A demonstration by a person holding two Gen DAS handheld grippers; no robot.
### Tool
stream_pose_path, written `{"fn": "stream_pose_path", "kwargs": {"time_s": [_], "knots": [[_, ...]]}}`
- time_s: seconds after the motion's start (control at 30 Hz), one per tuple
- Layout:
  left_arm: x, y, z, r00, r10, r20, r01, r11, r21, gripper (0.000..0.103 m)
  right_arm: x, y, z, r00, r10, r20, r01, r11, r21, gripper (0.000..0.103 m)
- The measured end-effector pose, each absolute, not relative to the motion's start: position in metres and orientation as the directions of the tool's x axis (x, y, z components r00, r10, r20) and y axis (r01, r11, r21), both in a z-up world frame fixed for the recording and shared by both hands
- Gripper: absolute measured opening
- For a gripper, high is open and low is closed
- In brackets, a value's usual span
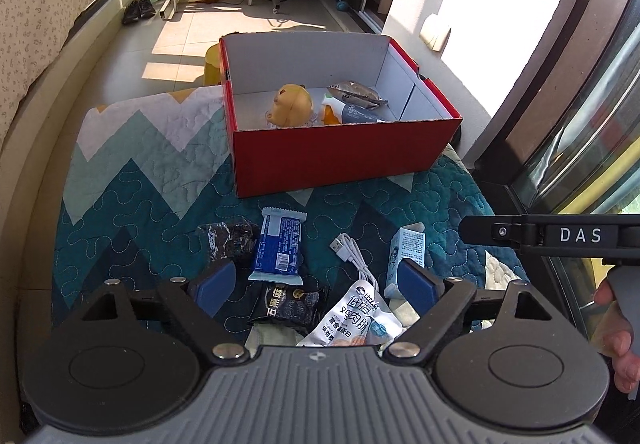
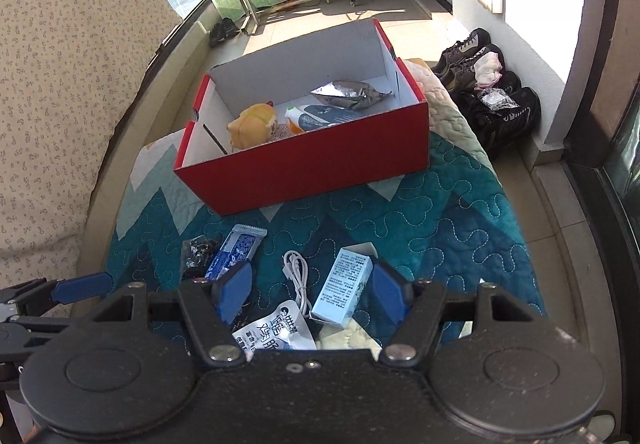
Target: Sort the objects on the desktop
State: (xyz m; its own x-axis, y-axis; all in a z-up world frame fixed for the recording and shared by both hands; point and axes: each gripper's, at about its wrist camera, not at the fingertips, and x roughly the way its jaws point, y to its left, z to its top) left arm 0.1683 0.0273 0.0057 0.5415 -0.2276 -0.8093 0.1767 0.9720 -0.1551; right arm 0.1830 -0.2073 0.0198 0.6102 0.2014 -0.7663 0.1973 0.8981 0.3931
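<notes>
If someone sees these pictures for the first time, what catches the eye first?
The open red cardboard box at the far end of the teal zigzag quilt, with a yellow plush toy inside. Nearer lie loose snack packets and a white USB cable, under the open left tongs.

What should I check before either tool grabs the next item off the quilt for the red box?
1. Left tool open, nothing between its pads: ok.
2. Right tool open, nothing gripped: ok.
3. Red box has free floor beside the yellow plush: ok.
4. Pale blue carton lies inside the right tool's span: ok.
5. White cable touches the carton: cannot tell.
6. Black snack packet overlaps the blue wrapper above it: not ok, may drag.
</notes>
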Motion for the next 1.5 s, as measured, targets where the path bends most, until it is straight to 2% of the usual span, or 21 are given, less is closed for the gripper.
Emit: {"fn": "stream_pose_path", "kwargs": {"time_s": [0.87,1.5], "knots": [[0.198,0.034,-0.08,0.379,-0.237,-0.894,0.152,0.969,-0.193,0.089,0.222,-0.2,-0.055,0.477,0.22,-0.851,0.257,0.891,0.374,0.067],[0.212,0.033,-0.106,0.37,-0.24,-0.897,0.154,0.969,-0.195,0.089,0.249,-0.194,-0.086,0.42,0.212,-0.882,0.284,0.893,0.349,0.067]]}}
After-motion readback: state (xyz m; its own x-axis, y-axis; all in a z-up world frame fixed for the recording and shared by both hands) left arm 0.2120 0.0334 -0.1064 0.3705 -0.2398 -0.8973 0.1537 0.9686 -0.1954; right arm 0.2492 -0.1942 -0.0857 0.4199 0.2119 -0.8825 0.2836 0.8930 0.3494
